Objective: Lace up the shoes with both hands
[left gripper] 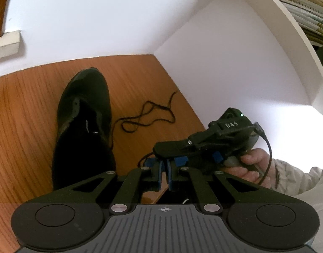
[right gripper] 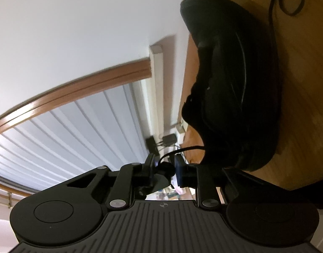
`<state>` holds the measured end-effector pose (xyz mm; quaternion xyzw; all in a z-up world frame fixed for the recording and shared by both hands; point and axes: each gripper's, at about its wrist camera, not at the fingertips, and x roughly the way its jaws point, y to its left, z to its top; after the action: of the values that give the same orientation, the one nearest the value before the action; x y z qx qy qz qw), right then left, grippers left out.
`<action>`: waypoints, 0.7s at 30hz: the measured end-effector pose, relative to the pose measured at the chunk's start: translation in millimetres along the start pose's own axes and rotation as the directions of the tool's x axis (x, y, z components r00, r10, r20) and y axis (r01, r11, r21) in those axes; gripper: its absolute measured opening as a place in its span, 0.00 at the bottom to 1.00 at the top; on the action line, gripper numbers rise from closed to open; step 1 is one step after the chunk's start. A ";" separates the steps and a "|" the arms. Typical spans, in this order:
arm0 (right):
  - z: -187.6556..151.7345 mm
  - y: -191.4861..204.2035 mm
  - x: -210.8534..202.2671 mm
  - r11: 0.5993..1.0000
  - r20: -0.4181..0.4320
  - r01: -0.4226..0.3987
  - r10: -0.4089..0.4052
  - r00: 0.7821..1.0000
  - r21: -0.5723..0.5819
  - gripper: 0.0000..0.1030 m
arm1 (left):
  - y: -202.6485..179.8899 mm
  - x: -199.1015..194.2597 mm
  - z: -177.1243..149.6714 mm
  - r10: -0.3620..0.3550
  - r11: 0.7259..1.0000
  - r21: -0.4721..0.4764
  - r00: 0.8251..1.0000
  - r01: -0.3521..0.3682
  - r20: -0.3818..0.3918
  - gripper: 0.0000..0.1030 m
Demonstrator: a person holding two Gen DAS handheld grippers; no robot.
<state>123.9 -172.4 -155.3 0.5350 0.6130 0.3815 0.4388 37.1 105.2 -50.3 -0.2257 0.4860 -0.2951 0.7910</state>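
A black shoe (left gripper: pixel 83 116) lies on the wooden table (left gripper: pixel 24 105), toe pointing away; it also shows in the right wrist view (right gripper: pixel 235 84). Its black shoelace (left gripper: pixel 148 116) trails in loose loops to the right of the shoe. My left gripper (left gripper: pixel 164 166) sits near the table's front edge with its blue pads almost together, shut. In the right wrist view a strand of the shoelace (right gripper: pixel 182 149) runs from the shoe's heel to the left gripper's tip (right gripper: pixel 165 169). My right gripper (left gripper: pixel 165 161), held by a hand (left gripper: pixel 252 164), comes in from the right. Its pads (right gripper: pixel 178 168) flank that tip with small gaps.
White panels (left gripper: pixel 224 73) wall the table at the back and right. The table's front edge lies just under both grippers. A wood-trimmed window with blinds (right gripper: pixel 66 137) shows beyond the table's left side.
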 end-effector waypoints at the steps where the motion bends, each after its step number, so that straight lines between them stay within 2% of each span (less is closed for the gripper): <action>1: -0.6 -0.1 -1.2 1.000 0.010 -0.003 0.003 1.000 -0.001 0.20 | 0.6 -0.3 0.7 -0.004 1.000 -0.004 1.000 0.004 0.000 0.05; 7: 0.7 5.0 -5.6 0.999 0.049 -0.013 0.014 0.999 -0.033 0.05 | 6.1 -0.9 0.8 -0.027 0.999 -0.027 1.000 0.027 -0.010 0.05; 18: 2.3 3.4 -8.2 0.999 0.094 -0.042 0.043 0.995 -0.011 0.04 | 8.9 2.7 1.2 -0.044 0.999 -0.031 0.999 0.044 -0.008 0.05; 21: 2.8 10.4 -9.8 0.998 0.112 -0.045 0.050 0.992 -0.043 0.04 | 9.0 -1.2 -1.4 -0.096 0.994 -0.049 0.995 0.097 0.015 0.08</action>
<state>130.2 -180.7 -145.3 0.5612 0.5663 0.3731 0.4744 37.7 112.4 -55.9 -0.2703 0.4765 -0.3195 0.7732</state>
